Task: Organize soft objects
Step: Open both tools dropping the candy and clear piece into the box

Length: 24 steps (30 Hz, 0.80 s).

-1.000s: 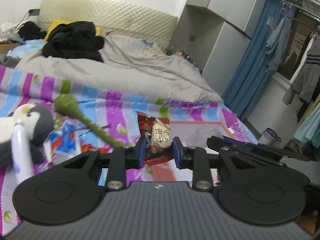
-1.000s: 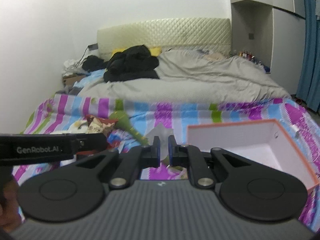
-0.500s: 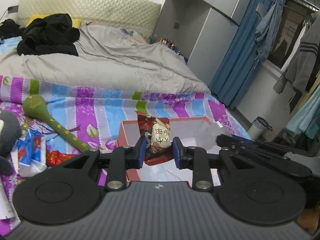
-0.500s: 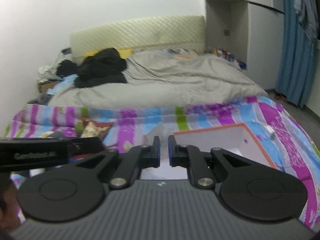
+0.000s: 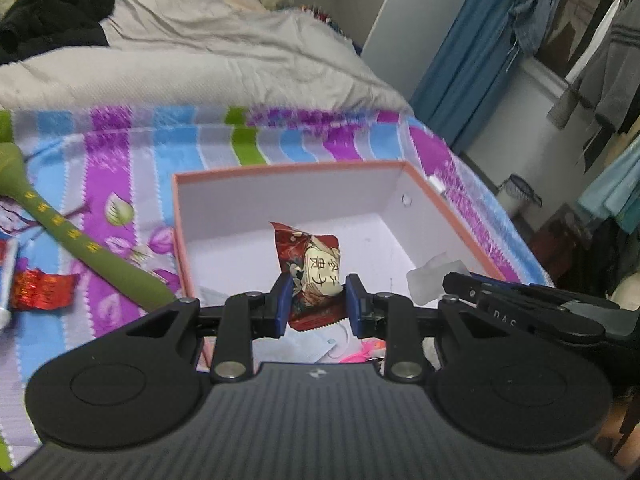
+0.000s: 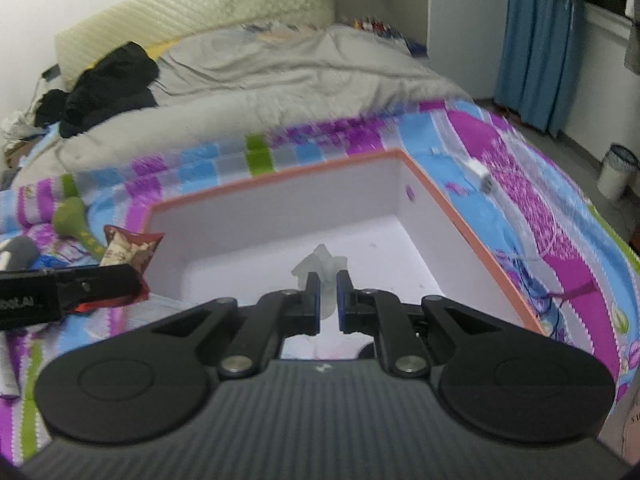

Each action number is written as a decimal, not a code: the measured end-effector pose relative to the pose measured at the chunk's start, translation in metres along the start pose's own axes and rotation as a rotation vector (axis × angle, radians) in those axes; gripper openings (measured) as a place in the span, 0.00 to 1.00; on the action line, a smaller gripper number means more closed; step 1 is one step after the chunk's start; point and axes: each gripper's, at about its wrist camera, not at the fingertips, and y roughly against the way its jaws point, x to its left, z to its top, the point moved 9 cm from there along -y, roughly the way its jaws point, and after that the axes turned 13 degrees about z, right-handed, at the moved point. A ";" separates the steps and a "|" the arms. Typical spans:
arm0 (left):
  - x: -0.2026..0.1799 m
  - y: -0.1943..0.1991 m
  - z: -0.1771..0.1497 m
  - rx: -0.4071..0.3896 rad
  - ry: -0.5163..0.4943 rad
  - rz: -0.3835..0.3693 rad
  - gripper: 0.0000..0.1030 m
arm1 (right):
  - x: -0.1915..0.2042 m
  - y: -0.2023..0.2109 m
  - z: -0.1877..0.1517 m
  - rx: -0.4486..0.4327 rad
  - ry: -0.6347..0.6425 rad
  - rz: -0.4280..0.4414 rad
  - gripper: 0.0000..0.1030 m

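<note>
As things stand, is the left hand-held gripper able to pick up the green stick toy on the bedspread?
Probably not: the left hand-held gripper is shut on a red snack packet over the box; the green stick toy lies off to its left.

Both views are taken from the wrists, angled down over the bed at close range. The left cam is aimed across the orange-rimmed box (image 5: 292,169) from its left-front; the right cam is set nearer the box's (image 6: 276,176) centre. Shared: box interior, striped sheet (image 5: 120,148), grey duvet (image 6: 280,80), approx. the same headboard end, though blurred.
</note>
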 end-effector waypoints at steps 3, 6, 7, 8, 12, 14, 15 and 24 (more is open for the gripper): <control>-0.007 -0.025 -0.006 0.033 -0.014 0.001 0.32 | -0.016 -0.015 -0.009 0.028 -0.018 -0.006 0.11; -0.012 -0.046 -0.013 0.059 -0.025 0.007 0.32 | -0.033 -0.031 -0.018 0.050 -0.053 -0.011 0.12; -0.013 -0.052 -0.016 0.069 -0.026 0.008 0.32 | -0.038 -0.036 -0.021 0.058 -0.062 -0.012 0.12; -0.013 -0.058 -0.018 0.080 -0.026 0.009 0.32 | -0.041 -0.040 -0.023 0.063 -0.064 -0.015 0.12; -0.017 -0.075 -0.024 0.101 -0.039 0.014 0.32 | -0.056 -0.050 -0.030 0.076 -0.089 -0.020 0.13; -0.019 -0.078 -0.024 0.101 -0.056 0.029 0.32 | -0.060 -0.052 -0.032 0.076 -0.102 -0.018 0.14; -0.020 -0.078 -0.024 0.098 -0.061 0.033 0.32 | -0.061 -0.053 -0.033 0.076 -0.109 -0.015 0.14; -0.020 -0.048 -0.019 0.047 -0.067 0.036 0.55 | -0.055 -0.040 -0.031 0.060 -0.131 0.030 0.27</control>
